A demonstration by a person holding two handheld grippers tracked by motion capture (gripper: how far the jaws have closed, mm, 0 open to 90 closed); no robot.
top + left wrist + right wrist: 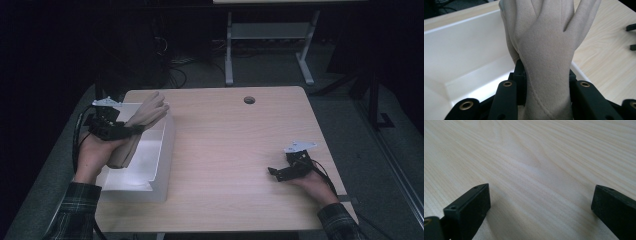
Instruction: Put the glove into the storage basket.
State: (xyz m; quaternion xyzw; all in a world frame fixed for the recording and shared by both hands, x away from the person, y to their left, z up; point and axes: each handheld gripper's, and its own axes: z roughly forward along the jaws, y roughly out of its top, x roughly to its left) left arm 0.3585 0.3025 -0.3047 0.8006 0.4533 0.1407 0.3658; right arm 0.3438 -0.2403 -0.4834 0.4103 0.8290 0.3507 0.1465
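- Over the white bin [155, 150], at the table's [240, 150] left side, the left tongs [131, 131] hold a beige glove [142, 122].
- Seen from the high view, the left hand [92, 155] comes up along the bin's outer left wall, palm turned inward, with the tongs reaching level across the bin's open top.
- Both black jaws press on the glove at its wrist part, one from each side, as the left gripper view shows [544, 82].
- Past the jaws the glove's fingers stretch toward the bin's far corner, while its cuff end hangs down into the bin.
- Well away from the bin, near the table's right edge, the right hand [312, 182] rests low on the wood with its plaid sleeve [340, 220] at the near edge.
- Pointing toward the bin, the right tongs [272, 172] stand wide apart with nothing between them; bare wood lies under the jaws in the right gripper view [540, 202].
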